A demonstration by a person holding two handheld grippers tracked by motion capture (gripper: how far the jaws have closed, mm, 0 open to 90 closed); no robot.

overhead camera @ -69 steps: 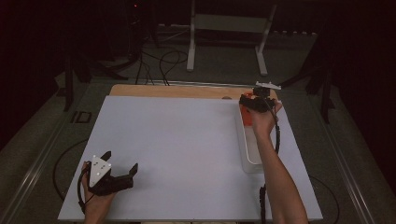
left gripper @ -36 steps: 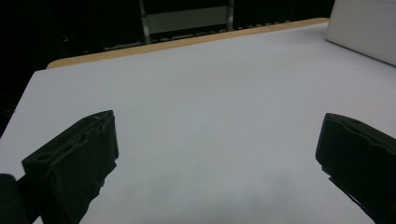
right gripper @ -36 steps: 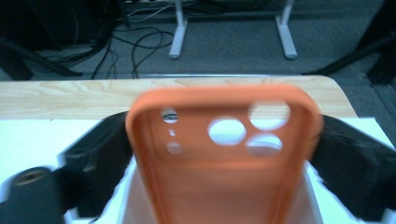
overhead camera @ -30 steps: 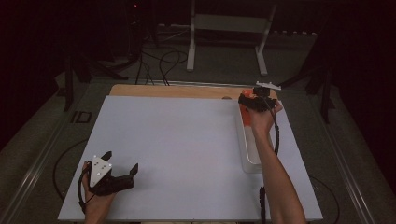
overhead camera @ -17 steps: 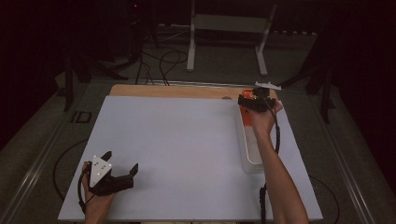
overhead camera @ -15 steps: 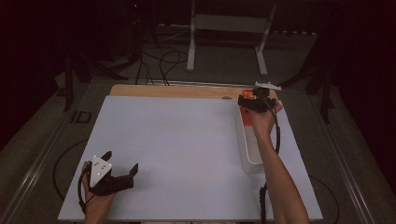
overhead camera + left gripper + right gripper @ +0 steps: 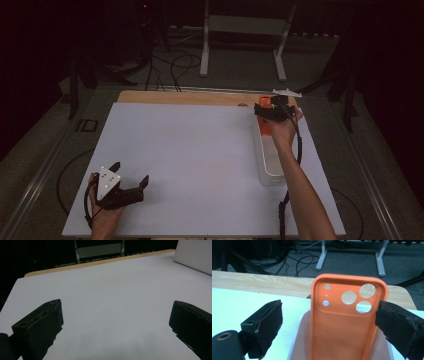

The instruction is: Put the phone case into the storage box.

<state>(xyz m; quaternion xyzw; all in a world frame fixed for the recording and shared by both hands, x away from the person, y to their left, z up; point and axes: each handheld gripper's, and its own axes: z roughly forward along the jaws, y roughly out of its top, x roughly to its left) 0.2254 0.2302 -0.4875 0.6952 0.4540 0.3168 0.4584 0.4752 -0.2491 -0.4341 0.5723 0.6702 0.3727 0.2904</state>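
An orange phone case (image 7: 344,327) stands upright in a clear plastic tray (image 7: 270,167) at the table's far right, its camera cut-outs at the top. My right gripper (image 7: 329,308) is open with the case between its jaws. The left jaw stands clear of the case, and the right jaw is at its edge. From above, the right gripper (image 7: 273,108) hovers over the tray's far end, where the orange case (image 7: 265,128) shows beneath it. My left gripper (image 7: 131,173) is open with nothing between its jaws, low over the white tabletop (image 7: 200,150) near the front left corner. Bare white surface lies between the jaws of the left gripper (image 7: 116,315).
A wooden strip (image 7: 190,97) runs along the table's far edge. Past it are a metal stand (image 7: 240,30) and cables on the floor (image 7: 175,65). The tray's pale side (image 7: 195,255) is at the upper right of the left gripper view.
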